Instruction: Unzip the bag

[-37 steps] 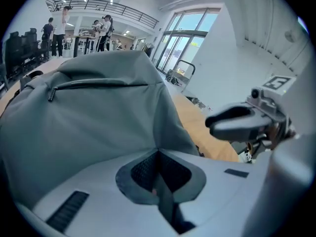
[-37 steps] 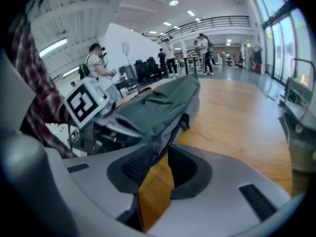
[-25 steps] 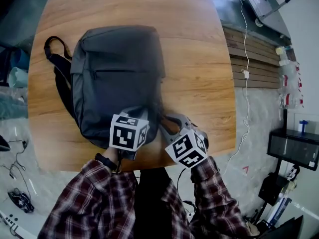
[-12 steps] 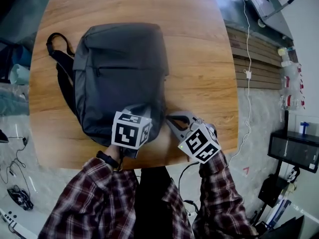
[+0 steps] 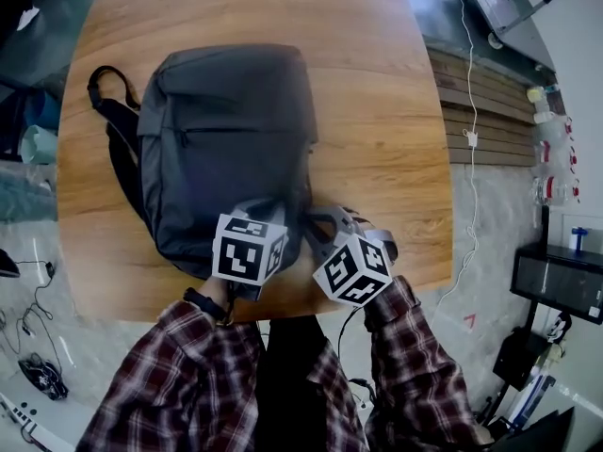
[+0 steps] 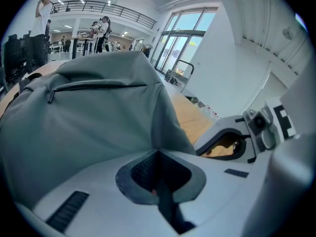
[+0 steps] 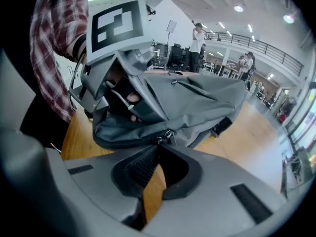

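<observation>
right gripper view: our right gripper just closed on the zipper pull of the bag on the table; left gripper clamps its fabric. this shallow bite could slip.

Matt grey cloth bag; smooth wood-grain table; metal zip pull
</observation>
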`<state>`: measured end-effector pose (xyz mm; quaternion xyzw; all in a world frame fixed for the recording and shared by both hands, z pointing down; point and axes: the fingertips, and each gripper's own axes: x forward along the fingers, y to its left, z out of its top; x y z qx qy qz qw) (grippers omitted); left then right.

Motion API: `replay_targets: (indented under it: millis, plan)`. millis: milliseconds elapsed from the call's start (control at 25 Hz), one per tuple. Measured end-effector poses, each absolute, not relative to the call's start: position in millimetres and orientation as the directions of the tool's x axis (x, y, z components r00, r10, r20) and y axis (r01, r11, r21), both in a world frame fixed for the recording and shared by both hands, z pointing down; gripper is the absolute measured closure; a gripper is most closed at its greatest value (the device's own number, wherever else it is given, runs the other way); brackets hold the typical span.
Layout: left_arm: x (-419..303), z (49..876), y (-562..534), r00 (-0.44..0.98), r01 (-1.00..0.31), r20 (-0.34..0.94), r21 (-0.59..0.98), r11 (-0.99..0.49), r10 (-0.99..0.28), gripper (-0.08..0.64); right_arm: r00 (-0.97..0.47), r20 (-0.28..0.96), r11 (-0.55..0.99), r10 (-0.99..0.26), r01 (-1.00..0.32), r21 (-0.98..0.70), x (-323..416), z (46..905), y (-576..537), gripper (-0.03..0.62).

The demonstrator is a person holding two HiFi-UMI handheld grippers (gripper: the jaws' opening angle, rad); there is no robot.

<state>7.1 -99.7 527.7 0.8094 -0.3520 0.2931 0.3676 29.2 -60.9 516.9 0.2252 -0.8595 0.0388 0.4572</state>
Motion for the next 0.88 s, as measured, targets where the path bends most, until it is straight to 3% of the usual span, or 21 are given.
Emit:
replay_targets:
  millis: [400,720,880]
  plan:
    - [10.6,529.1,-100.2,0.552,-0.803,0.75,0.358,-0.477,-0.366,0.552,-0.372,0.839,0.755,-0.397,-0.652,0.068,42.3,508.4,-26.9,0.574]
    - [14.3,527.5,-108.4,0.528,-0.83,0.757,0.362,-0.425,-0.386,0.552,-0.401,0.838,0.657,-0.371,-0.75,-0.068,15.5,510.9,28.6,0.574]
    - [19.1,528.0,-115.9,0.524,-0.837,0.754,0.368,-0.406,-0.396,0.552,-0.37,0.809,0.555,-0.457,-0.829,-0.066,9.3,508.9,31.3,0.574]
